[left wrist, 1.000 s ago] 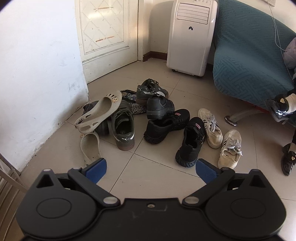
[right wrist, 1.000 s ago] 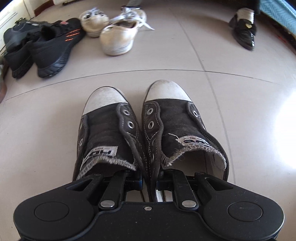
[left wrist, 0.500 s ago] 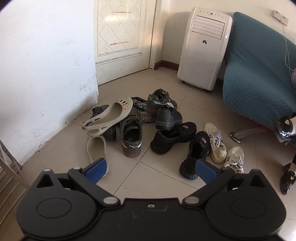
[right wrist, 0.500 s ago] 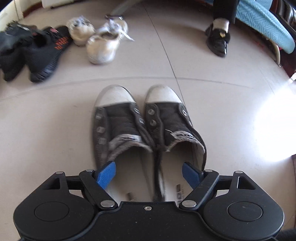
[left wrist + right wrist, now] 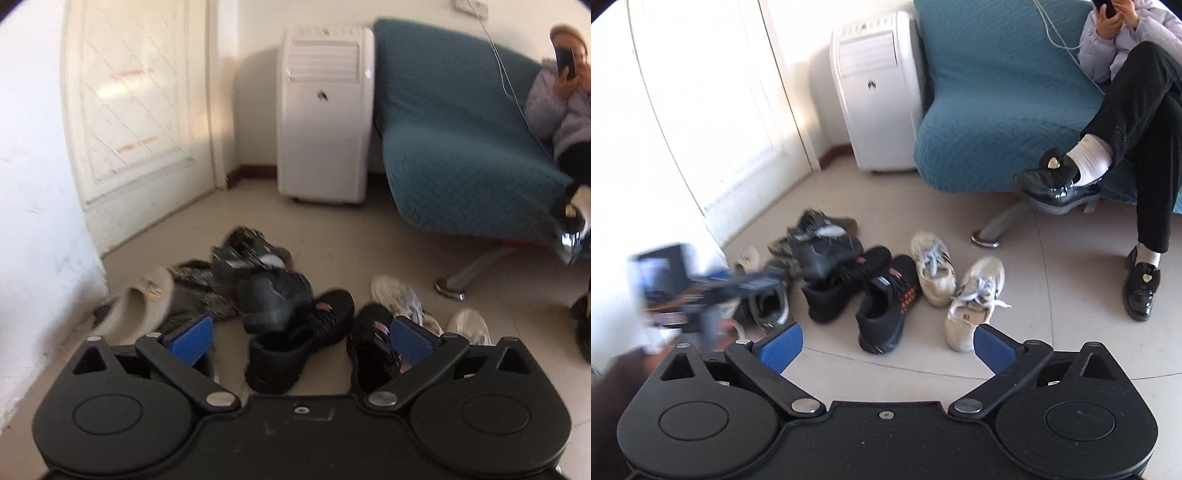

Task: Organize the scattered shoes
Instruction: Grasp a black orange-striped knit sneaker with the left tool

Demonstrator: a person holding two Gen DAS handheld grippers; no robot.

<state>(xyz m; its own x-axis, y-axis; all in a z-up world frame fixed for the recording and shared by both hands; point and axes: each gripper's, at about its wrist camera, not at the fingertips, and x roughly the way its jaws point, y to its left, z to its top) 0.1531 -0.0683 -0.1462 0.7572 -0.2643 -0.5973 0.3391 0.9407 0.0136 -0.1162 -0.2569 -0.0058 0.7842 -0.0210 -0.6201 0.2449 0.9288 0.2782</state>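
With both the left gripper (image 5: 301,338) and right gripper (image 5: 886,345) wide and empty, next pair pending: likely the black sneakers (image 5: 864,291).

1. The left gripper (image 5: 301,334) has its blue pads wide apart, with nothing between them.
2. Beyond it on the tiled floor (image 5: 332,236) lies a heap of shoes (image 5: 258,291).
3. Two black sneakers (image 5: 299,343) lie nearest.
4. A pale clog (image 5: 136,306) lies near the white wall (image 5: 33,184).
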